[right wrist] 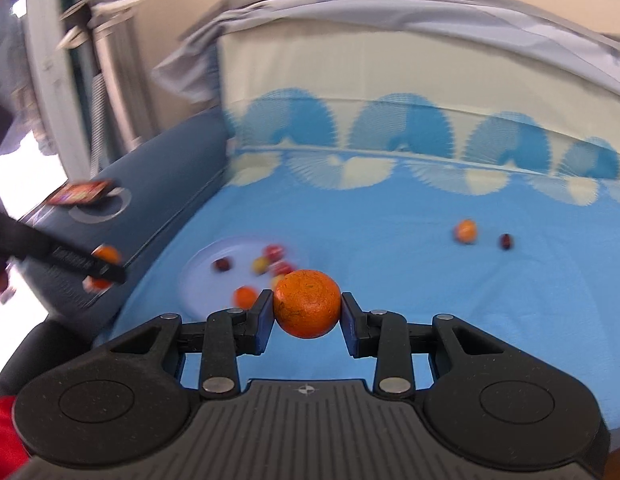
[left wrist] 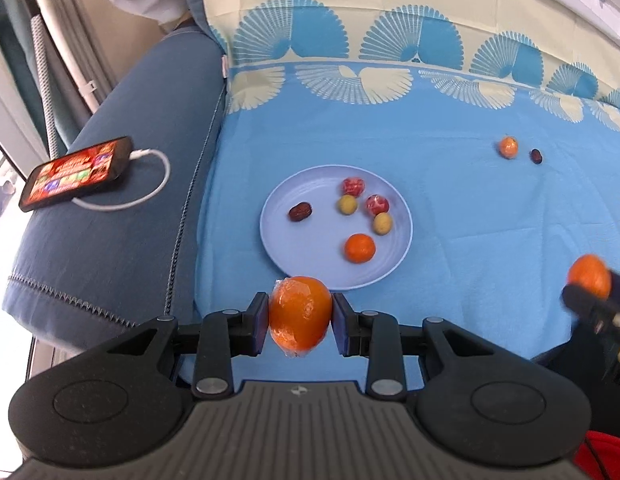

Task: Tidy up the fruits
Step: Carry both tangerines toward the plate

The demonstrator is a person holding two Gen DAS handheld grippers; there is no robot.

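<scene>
Grippers tilted down over plate [left wrist: 270,236]: left gripper [left wrist: 300,314] clamps wrapped orange [left wrist: 300,312]; right gripper [right wrist: 307,310] clamps bare orange [right wrist: 307,303].

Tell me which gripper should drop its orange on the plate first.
Left, probably. The left gripper holds its orange just short of the plate rim; the right gripper with its orange sits further off to the side.
</scene>
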